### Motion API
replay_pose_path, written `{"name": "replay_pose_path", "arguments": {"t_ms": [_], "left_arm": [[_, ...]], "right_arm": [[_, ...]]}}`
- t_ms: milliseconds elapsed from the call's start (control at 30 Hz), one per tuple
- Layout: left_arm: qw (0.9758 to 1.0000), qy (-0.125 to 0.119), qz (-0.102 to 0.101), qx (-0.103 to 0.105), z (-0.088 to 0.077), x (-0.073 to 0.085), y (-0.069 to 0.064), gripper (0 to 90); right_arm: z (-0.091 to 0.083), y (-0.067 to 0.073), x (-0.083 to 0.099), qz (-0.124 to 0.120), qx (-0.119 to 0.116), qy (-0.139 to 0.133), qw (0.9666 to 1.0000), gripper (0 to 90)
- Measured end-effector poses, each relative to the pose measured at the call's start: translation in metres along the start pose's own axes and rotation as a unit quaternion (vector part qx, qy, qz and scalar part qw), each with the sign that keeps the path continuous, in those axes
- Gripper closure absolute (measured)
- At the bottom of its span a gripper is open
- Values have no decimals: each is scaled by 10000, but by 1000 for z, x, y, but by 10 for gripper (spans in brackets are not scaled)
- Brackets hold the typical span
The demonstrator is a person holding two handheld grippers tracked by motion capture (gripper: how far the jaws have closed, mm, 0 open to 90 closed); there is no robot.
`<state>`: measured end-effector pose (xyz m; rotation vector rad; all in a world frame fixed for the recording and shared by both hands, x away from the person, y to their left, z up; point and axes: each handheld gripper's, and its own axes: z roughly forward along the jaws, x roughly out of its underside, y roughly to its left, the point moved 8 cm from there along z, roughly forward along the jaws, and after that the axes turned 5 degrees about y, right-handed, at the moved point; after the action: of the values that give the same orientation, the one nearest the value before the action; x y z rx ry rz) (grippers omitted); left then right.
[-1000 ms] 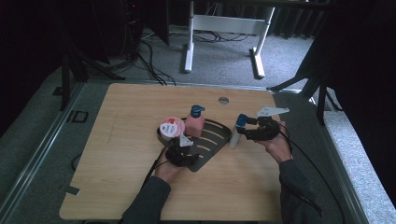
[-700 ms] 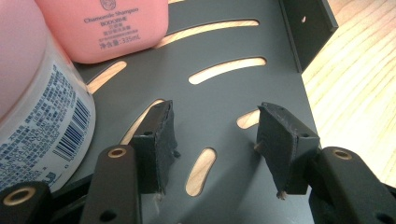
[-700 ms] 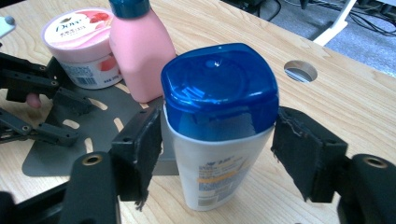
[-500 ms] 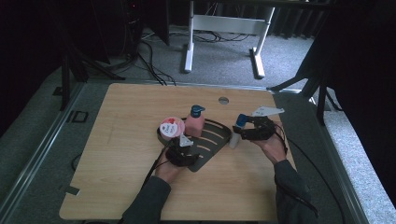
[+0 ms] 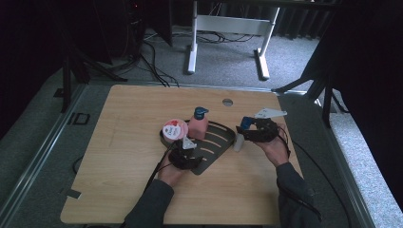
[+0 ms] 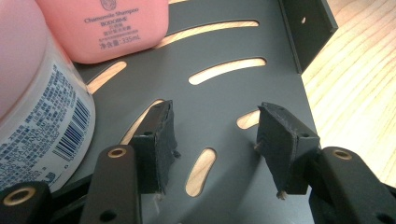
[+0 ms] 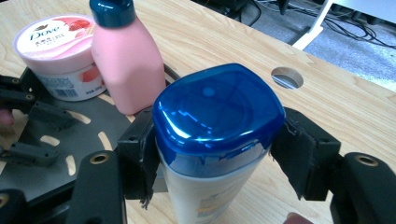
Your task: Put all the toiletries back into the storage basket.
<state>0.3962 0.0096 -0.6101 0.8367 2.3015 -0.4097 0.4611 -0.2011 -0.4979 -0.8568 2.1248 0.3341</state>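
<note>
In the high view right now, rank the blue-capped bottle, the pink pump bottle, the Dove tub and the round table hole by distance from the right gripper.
1. Blue-capped bottle: between the jaws of the right gripper.
2. Pink pump bottle: on the dark rack, to its left.
3. Round table hole: toward the far edge; close to the pump bottle's distance.
4. Dove tub: farthest left.

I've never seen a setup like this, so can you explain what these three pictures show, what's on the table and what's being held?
A person sits at a wooden table, holding a hand tool with two jaws in each hand. One picture looks down from above; the other two come from cameras riding on each tool.

On the table lies a dark slotted rack. On it stand a pink pump bottle and a pink-lidded Dove jar.

The left gripper is open above the rack, holding nothing. The right gripper is closed around a white bottle with a blue cap, beside the rack's edge; whether it rests on the table is unclear.
</note>
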Motion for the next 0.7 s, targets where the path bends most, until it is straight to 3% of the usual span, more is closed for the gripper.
{"name": "replay_pose_path", "arguments": {"t_ms": [100,267,500,700], "left_arm": [[10000,0,-2,2,0,0,0,467],[10000,-4,-5,5,0,0,0,467],[10000,2,5,7,0,0,0,467],[10000,-11,-7,11,0,0,0,467]], "right_arm": [[-3,-2,2,-25,-41,12,10000,396],[-12,-9,8,37,-90,-8,10000,531],[-17,-15,11,99,-109,5,9999,545],[-16,-15,2,235,-76,-8,9997,501]]}}
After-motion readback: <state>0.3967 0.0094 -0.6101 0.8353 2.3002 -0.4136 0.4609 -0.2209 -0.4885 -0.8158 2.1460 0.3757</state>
